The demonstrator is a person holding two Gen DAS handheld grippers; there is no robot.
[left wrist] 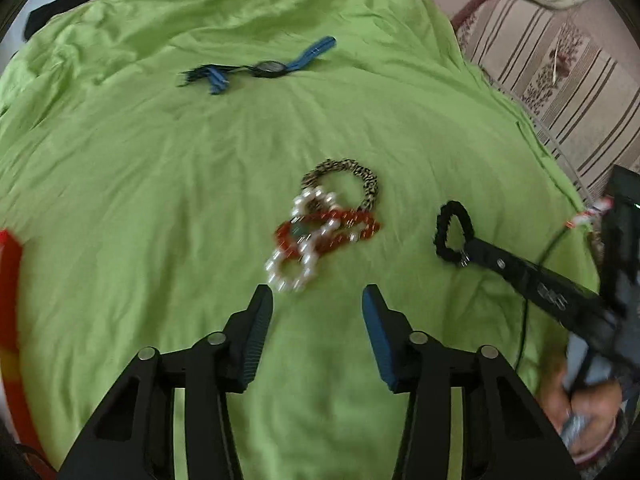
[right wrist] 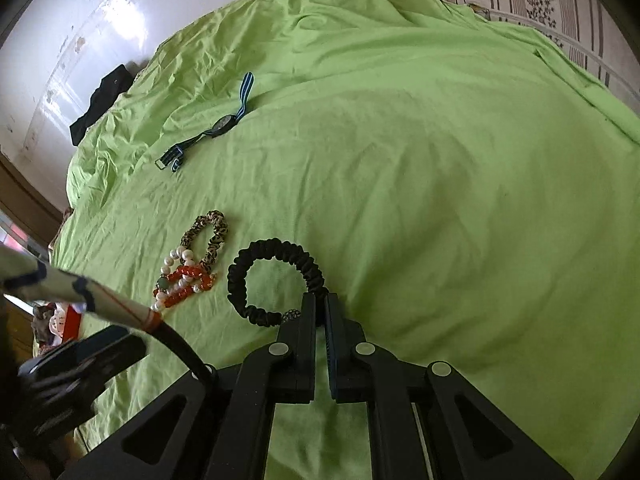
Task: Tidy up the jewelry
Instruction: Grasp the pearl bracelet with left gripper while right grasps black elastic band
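Observation:
On the green sheet [left wrist: 160, 180] lies a pile of jewelry: a pearl bracelet [left wrist: 294, 276], a red bead bracelet [left wrist: 352, 232] and a leopard-print scrunchie [left wrist: 360, 176]. My left gripper [left wrist: 317, 300] is open and empty just in front of the pearls. My right gripper [right wrist: 320, 304] is shut on a black scrunchie [right wrist: 256, 264], right of the pile [right wrist: 188, 276]; it also shows in the left wrist view [left wrist: 452, 236]. A blue-strapped watch [left wrist: 272, 68] lies farther back; it also shows in the right wrist view [right wrist: 222, 124].
A striped, flowered cushion [left wrist: 560, 80] borders the sheet on the right. Dark cloth [right wrist: 100, 104] lies at the sheet's far left edge by a white wall. A red object [left wrist: 8, 280] sits at the left edge.

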